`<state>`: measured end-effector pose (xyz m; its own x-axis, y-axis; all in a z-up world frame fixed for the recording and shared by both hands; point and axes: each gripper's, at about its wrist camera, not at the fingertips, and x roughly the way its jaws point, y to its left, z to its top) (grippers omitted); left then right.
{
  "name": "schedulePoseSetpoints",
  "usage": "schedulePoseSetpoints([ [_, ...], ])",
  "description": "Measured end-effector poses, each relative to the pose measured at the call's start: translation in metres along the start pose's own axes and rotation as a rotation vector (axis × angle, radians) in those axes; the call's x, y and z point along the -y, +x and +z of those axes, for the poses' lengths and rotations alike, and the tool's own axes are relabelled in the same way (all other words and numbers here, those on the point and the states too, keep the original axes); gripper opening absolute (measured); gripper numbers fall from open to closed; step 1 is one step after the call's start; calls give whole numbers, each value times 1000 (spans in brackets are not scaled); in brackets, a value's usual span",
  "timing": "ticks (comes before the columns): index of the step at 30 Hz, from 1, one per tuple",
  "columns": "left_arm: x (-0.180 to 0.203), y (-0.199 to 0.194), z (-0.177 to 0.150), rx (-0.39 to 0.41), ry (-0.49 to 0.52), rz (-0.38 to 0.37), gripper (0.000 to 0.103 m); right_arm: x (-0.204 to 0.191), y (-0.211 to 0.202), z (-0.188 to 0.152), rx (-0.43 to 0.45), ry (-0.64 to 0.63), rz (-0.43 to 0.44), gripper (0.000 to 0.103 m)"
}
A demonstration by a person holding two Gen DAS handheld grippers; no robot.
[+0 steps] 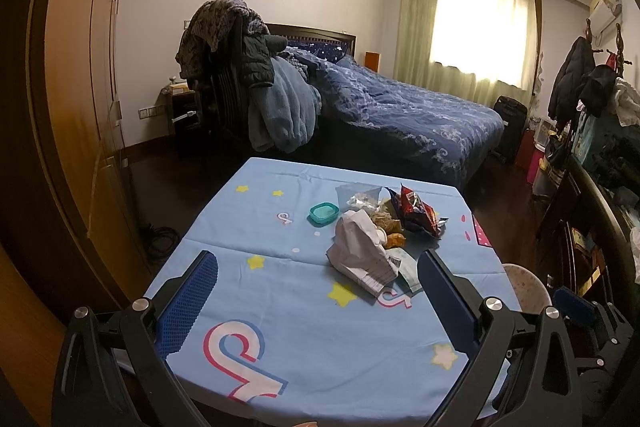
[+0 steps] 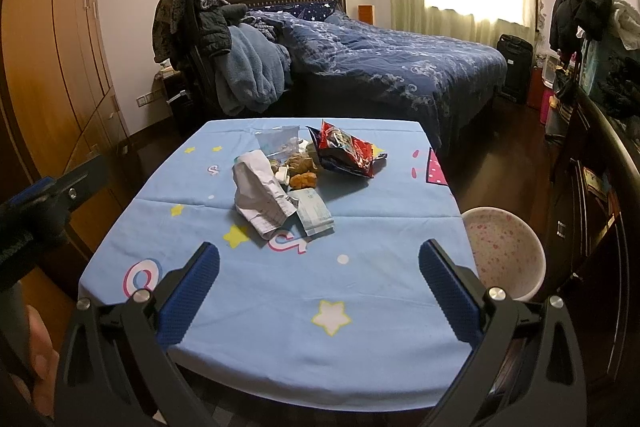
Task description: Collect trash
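A pile of trash lies on the table with the light blue cloth [image 1: 280,347] [image 2: 360,227]. It holds a crumpled white paper bag [image 1: 360,251] [image 2: 260,195], a red snack wrapper [image 1: 418,213] [image 2: 346,149], orange-brown food scraps [image 1: 394,239] [image 2: 303,180], a clear plastic bag [image 1: 358,195] [image 2: 280,139], a pale packet [image 2: 314,213] and a teal lid [image 1: 323,213]. My left gripper [image 1: 316,275] is open and empty, short of the pile. My right gripper [image 2: 318,263] is open and empty, near the table's front edge. A white bin with pink dots [image 2: 504,251] [image 1: 528,287] stands right of the table.
A bed with a blue quilt [image 1: 400,111] [image 2: 392,67] stands behind the table. A chair draped with clothes [image 1: 240,75] [image 2: 208,39] is at its left. A wooden wardrobe [image 1: 80,107] lines the left wall. A dark cabinet [image 2: 600,187] with clutter runs along the right.
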<state>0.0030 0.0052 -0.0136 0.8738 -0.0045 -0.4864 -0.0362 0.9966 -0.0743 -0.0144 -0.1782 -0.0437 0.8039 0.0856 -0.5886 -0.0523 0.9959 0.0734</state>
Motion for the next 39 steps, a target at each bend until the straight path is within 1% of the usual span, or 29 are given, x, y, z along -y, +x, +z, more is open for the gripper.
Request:
schedulePoseSetpoints([
  [39, 5, 6, 1, -14, 9, 3, 99, 4, 6, -7, -15, 0, -4, 100],
])
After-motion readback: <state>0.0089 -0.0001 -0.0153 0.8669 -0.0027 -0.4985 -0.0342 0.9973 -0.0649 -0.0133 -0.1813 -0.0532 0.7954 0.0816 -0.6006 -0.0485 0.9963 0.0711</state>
